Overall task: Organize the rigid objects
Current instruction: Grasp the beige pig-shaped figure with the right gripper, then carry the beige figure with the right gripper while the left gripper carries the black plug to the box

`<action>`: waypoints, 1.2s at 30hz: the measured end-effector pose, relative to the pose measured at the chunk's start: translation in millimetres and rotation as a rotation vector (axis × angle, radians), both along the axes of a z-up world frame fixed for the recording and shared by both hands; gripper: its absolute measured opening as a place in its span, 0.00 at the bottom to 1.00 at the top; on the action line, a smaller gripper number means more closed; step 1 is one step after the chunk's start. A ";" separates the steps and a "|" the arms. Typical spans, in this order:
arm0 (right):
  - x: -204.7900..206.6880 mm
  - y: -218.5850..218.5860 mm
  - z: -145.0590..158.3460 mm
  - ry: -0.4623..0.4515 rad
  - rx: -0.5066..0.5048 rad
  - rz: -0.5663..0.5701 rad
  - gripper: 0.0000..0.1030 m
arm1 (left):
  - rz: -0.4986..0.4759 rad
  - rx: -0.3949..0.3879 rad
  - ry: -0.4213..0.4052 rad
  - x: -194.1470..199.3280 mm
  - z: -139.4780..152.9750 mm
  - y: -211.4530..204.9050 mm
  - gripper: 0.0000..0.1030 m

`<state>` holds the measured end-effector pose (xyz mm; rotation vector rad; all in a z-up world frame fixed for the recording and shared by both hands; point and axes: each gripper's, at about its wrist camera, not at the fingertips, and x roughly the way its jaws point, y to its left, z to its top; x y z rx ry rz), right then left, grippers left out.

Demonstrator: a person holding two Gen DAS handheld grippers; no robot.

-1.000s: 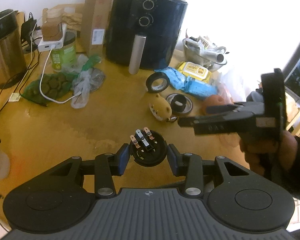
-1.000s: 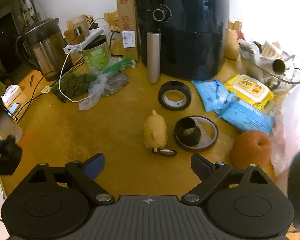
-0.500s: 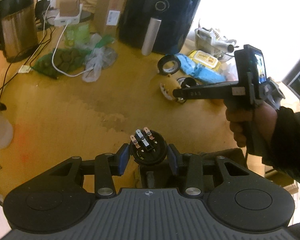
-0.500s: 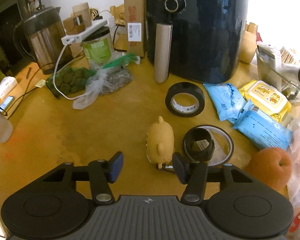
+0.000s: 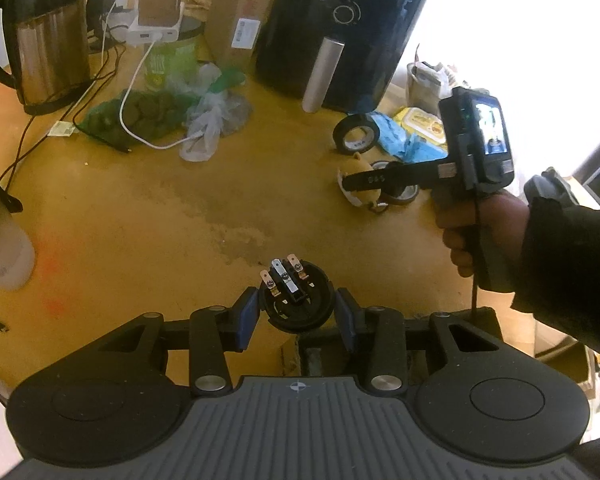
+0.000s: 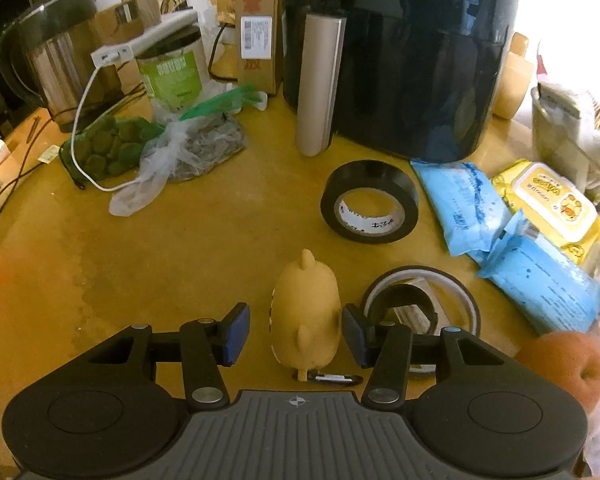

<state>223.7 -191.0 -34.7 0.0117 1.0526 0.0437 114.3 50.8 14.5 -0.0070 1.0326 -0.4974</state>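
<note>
My left gripper (image 5: 297, 315) is shut on a round black electrical part with metal terminals (image 5: 296, 302) and holds it over the near table edge. My right gripper (image 6: 294, 328) is open, its blue pads on either side of a yellow duck-shaped toy (image 6: 305, 312) with a carabiner (image 6: 332, 379); the right pad looks very close to it. The toy also shows in the left wrist view (image 5: 360, 184), partly hidden behind the right gripper. A black tape roll (image 6: 369, 201) lies beyond it. A black ring on a round lid (image 6: 418, 310) sits right of the toy.
A black air fryer (image 6: 400, 52) stands at the back, a kettle (image 5: 48, 36) at back left. Blue wipe packs (image 6: 500, 224), a yellow pack (image 6: 552, 200) and an orange fruit (image 6: 564, 368) lie right. Bags and a white cable (image 6: 80, 136) lie left.
My right gripper has moved forward and down to straddle the yellow toy, its jaws narrower than before. My left gripper has drawn back toward the table edge, still holding the black part.
</note>
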 end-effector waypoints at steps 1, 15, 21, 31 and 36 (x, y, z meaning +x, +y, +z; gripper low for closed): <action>2.2 0.7 -2.3 0.006 0.001 -0.002 0.53 | 0.003 0.001 0.000 0.3 0.1 0.8 0.39; 20.1 -3.6 -11.0 0.037 0.018 -0.049 0.43 | 0.032 -0.005 0.010 -11.0 0.9 13.5 0.39; 10.2 -3.1 15.7 0.000 0.053 -0.048 0.43 | 0.012 -0.015 0.001 -11.6 2.1 9.1 0.39; -41.1 -9.7 71.1 -0.074 0.189 -0.055 0.43 | -0.064 -0.048 -0.006 -20.4 4.1 -15.5 0.39; -74.2 -12.5 92.0 -0.101 0.230 -0.050 0.43 | -0.102 -0.060 -0.008 -24.5 4.5 -28.9 0.39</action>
